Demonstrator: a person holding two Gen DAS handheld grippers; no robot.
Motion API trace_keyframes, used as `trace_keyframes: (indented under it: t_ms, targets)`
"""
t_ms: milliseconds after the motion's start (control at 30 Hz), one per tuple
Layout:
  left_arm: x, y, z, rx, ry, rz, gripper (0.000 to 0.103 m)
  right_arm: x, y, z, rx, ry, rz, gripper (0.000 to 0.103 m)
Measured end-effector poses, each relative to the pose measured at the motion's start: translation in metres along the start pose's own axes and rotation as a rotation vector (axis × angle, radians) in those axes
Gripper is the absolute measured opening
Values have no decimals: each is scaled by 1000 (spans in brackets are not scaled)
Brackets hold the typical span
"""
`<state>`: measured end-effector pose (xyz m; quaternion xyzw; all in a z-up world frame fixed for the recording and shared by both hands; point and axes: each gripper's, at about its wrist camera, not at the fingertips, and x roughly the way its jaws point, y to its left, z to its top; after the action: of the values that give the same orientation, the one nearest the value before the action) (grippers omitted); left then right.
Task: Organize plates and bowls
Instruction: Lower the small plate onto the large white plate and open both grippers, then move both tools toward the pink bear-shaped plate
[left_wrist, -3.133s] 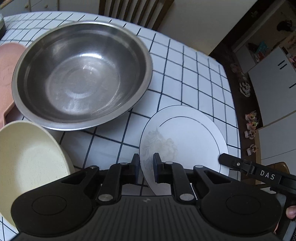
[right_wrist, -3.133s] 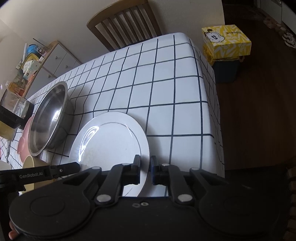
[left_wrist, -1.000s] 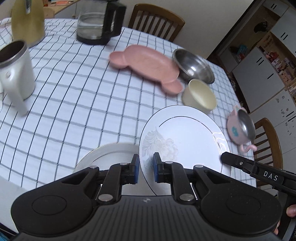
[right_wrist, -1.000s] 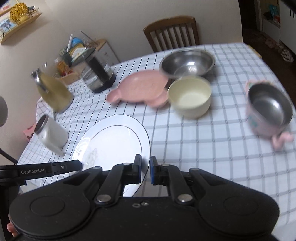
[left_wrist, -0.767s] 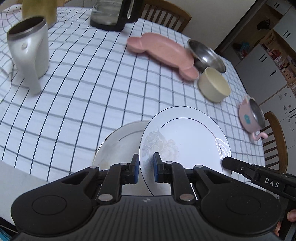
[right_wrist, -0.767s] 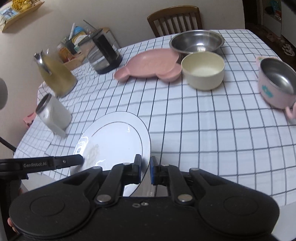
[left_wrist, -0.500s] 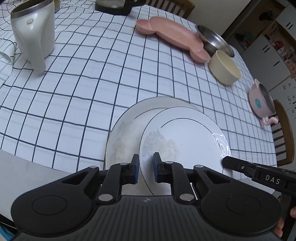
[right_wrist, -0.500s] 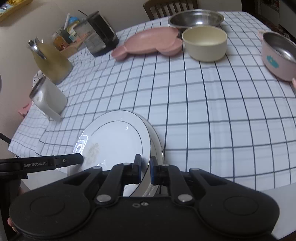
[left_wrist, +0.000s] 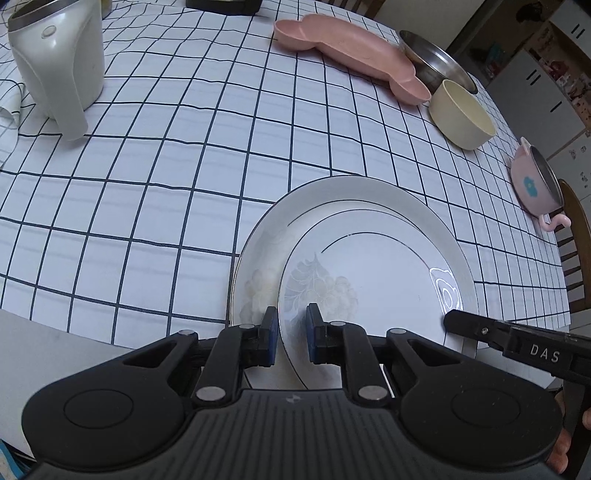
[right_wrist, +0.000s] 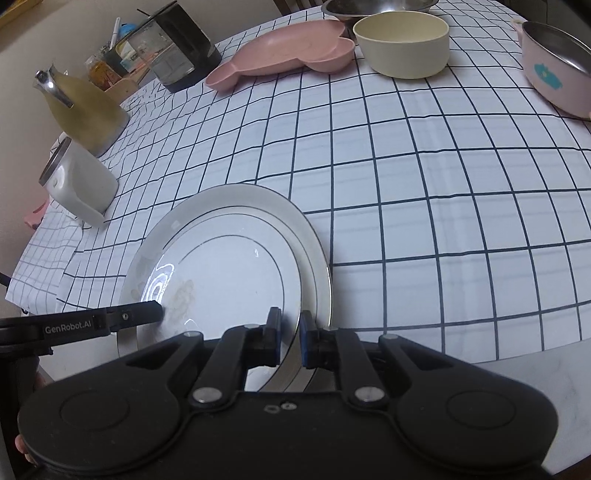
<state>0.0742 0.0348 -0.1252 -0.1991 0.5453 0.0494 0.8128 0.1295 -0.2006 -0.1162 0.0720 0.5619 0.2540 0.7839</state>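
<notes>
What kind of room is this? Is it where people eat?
Most likely a home dining area or kitchen. A table with a checked tablecloth holds plates, a cream bowl and a glass coffee pot, and a wooden chair stands beside it.

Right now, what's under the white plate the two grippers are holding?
A bigger white plate sits under the held plate, on the checked tablecloth. Only its outer part shows; its middle is covered.
</notes>
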Motion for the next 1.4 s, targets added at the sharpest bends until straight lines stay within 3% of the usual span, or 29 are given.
trace_keyframes:
  t_ms: [267,800,1000,1267,1400]
  targets:
    - [-1,5,1,30,28,-16,14,1,-7,4,41,4,12,9]
    - [-19,6,-6,102,57,-26,14,4,13,4,-68,20,-59,13]
    - [-43,-4,-10,168,-9,-38,14,-12,23,2,-119,-5,-73,23]
    - [-76,-25,-7,255,-165,-45,15,-44,42,2,-162,-88,-91,32]
    - [-86,-33,-6,279,-214,-56,15,-60,53,1,-189,-132,-96,43]
